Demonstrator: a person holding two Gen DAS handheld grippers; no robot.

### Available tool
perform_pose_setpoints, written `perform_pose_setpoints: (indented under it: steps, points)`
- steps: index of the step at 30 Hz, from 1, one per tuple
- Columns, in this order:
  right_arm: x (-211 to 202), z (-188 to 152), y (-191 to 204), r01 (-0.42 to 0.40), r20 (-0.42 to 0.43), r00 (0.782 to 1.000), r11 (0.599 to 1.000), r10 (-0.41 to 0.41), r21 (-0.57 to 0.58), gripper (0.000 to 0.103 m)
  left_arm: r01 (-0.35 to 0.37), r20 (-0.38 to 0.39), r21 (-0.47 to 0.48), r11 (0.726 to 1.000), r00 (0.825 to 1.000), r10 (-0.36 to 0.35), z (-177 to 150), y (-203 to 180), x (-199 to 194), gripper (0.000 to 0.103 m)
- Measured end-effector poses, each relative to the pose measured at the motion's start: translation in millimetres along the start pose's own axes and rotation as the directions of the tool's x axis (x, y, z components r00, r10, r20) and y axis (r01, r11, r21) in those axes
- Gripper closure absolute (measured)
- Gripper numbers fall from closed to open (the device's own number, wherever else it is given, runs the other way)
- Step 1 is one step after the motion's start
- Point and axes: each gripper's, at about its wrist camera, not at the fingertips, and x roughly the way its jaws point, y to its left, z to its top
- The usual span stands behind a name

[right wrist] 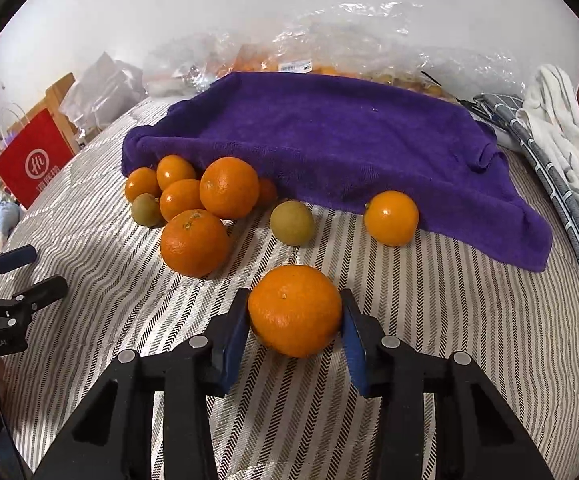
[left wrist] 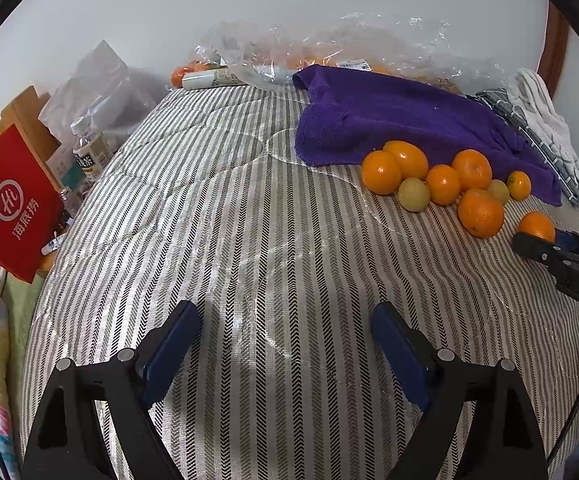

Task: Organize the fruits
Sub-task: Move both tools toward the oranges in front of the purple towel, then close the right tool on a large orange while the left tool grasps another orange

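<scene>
**Right wrist: jaws at orange, grip marginal**

Right wrist view: right gripper (right wrist: 295, 316) has its jaws narrowed around one orange (right wrist: 294, 309) resting on the striped cloth (right wrist: 449, 320). Left pad touches the peel; right pad looks touching too, but whether it presses I can't tell. Orange sits at the pad tips, not deep in the jaws. Left wrist view: left gripper (left wrist: 285, 344) wide open, nothing between its pads, over bare cloth.

Fruit location: orange sits apart from and nearer the camera than the main pile (right wrist: 193, 208), which lies against the purple towel (right wrist: 329, 152). A green fruit (right wrist: 292, 223) and another orange (right wrist: 391, 218) lie loose between them, along the towel edge. More fruit in the plastic bag (right wrist: 329, 60) behind.

Risks, my read:
- Tip grip on a round, smooth fruit: a lift may squirt it forward toward the green fruit.
- Cloth is soft and rumpled, so a dropped orange likely rolls, maybe into the pile and scatters it.
- Too much squeeze bruises the peel.
- Where sorted fruit should go isn't visible; misplacement possible.
</scene>
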Motion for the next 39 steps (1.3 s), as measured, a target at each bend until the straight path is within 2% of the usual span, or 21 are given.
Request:
perform_pose_setpoints:
  steps: [4, 6, 9, 13, 16, 18, 22, 25, 28, 31, 35, 39]
  points:
    - [-6.6, -2.8, -10.8, -0.021, 0.009, 1.0, 1.0, 0.021, 0.01, 0.06, 0.0, -0.014, 0.002, 1.0, 1.0, 0.0, 0.7, -3.7, -3.6, 0.023]
    - [-12.4, -4.2, -20.5, -0.01, 0.019, 1.0, 1.0, 0.009, 0.016, 0.06, 0.024, -0.036, 0.0, 1.0, 0.999, -0.024, 5.3, -6.6, -5.7, 0.028]
    - [-19.6, -3.4, -35.8, 0.013, 0.031, 0.999, 1.0, -0.014, 0.027, 0.06, 0.059, -0.028, -0.002, 0.998, 0.998, -0.059, 18.1, -14.2, -12.2, 0.028]
    - [-28.5, -1.8, -59.5, 0.034, 0.028, 0.999, 0.999, -0.036, 0.04, 0.06, 0.066, 0.011, 0.032, 0.997, 0.998, -0.066, 39.7, -28.2, -17.1, 0.028]
    - [-38.1, 0.7, -73.8, 0.074, 0.031, 0.997, 0.997, -0.074, 0.028, 0.06, 0.012, -0.011, 0.072, 0.997, 1.0, -0.011, 55.2, -41.3, -2.9, 0.028]
    - [-44.4, 2.8, -81.8, 0.082, 0.033, 0.996, 0.996, -0.083, 0.032, 0.06, -0.028, -0.044, 0.078, 0.997, 0.999, 0.032, 61.5, -43.3, 13.1, 0.036]
    - [-57.1, 9.1, -92.0, 0.078, 0.059, 0.995, 0.996, -0.08, 0.04, 0.06, 0.02, -0.072, 0.055, 0.998, 0.997, -0.016, 66.7, -40.1, 33.0, 0.039]
    - [-60.1, 18.5, -90.7, 0.06, 0.083, 0.995, 0.997, -0.063, 0.037, 0.06, 0.062, -0.076, 0.039, 0.997, 0.995, -0.058, 67.9, -39.3, 42.3, 0.039]
    - [-53.9, 25.8, -84.6, 0.025, 0.093, 0.995, 0.999, -0.028, 0.028, 0.06, 0.112, -0.066, -0.017, 0.994, 0.991, -0.113, 68.6, -37.8, 52.4, 0.041]
    - [-42.9, 23.1, -75.5, -0.012, 0.096, 0.995, 1.0, 0.01, 0.02, 0.06, 0.107, -0.024, -0.018, 0.994, 0.994, -0.107, 70.4, -43.0, 54.8, 0.041]
    - [-24.2, 18.9, -67.4, -0.048, 0.065, 0.997, 0.999, 0.047, 0.017, 0.06, 0.093, -0.042, 0.008, 0.996, 0.995, -0.093, 78.4, -55.0, 59.7, 0.042]
    - [-17.0, 17.5, -65.9, -0.071, 0.075, 0.995, 0.997, 0.069, 0.02, 0.06, 0.095, -0.031, 0.021, 0.995, 0.995, -0.094, 81.9, -60.5, 64.1, 0.046]
